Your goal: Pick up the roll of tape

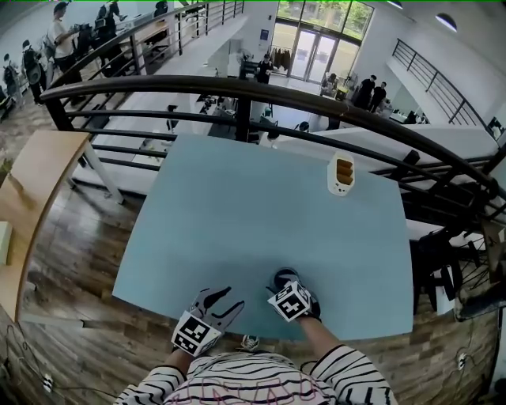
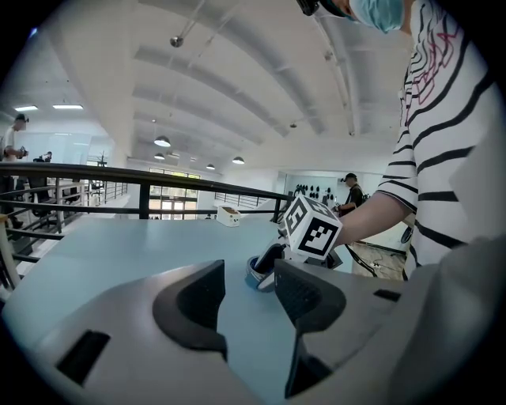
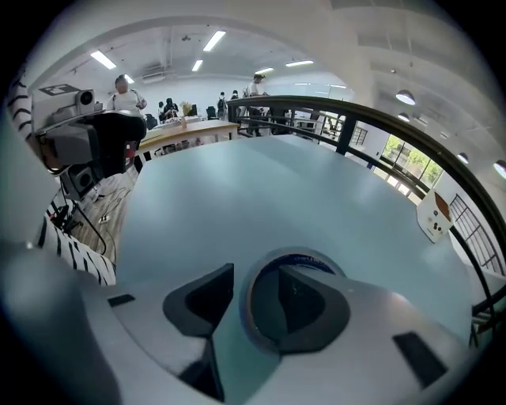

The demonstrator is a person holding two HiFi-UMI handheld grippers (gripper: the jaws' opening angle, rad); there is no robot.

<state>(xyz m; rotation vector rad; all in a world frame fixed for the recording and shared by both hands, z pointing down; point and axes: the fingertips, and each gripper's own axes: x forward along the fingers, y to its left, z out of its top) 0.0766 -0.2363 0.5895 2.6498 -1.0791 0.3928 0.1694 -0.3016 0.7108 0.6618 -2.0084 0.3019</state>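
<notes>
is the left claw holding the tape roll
No, the left claw is open with nothing in its grip; the roll of tape lies at the right claw.

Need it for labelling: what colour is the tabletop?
The tabletop is light blue; head view shows it best.

Bright, even daylight from far windows [image 1: 320, 20] and ceiling lamps [image 2: 161, 141]; fisheye bending with dark corner vignettes, soft close-range blur.

blue table [image 1: 237, 229] — small white box [image 1: 341, 174] near railing [image 1: 174, 81].
</notes>
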